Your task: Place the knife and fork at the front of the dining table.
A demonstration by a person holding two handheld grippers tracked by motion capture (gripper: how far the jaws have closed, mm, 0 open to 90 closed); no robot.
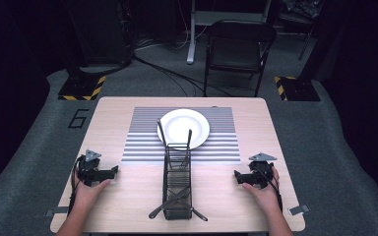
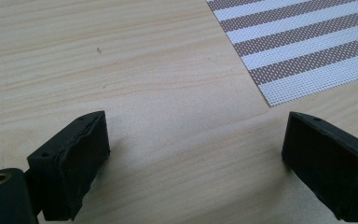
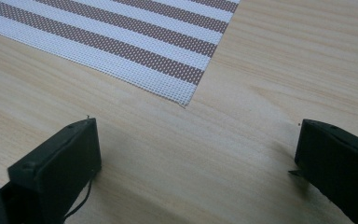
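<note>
A white plate (image 1: 183, 127) lies on a striped placemat (image 1: 142, 142) at the table's far middle. In front of it stands a black wire caddy (image 1: 177, 179) holding cutlery, with handles sticking out at its near end. My left gripper (image 1: 109, 173) rests on the wood at the left, held by a hand; its jaws stand wide apart over bare table, so it is open (image 2: 196, 154). My right gripper (image 1: 237, 176) rests at the right, also open (image 3: 198, 154), with nothing between its jaws. A corner of the placemat (image 2: 307, 46) (image 3: 135, 42) lies ahead of each gripper.
The wooden table (image 1: 123, 201) has bare room on both sides of the caddy. Beyond the far edge a black folding chair (image 1: 236, 49) stands on the grey floor, with cables and yellow-black marked bases nearby.
</note>
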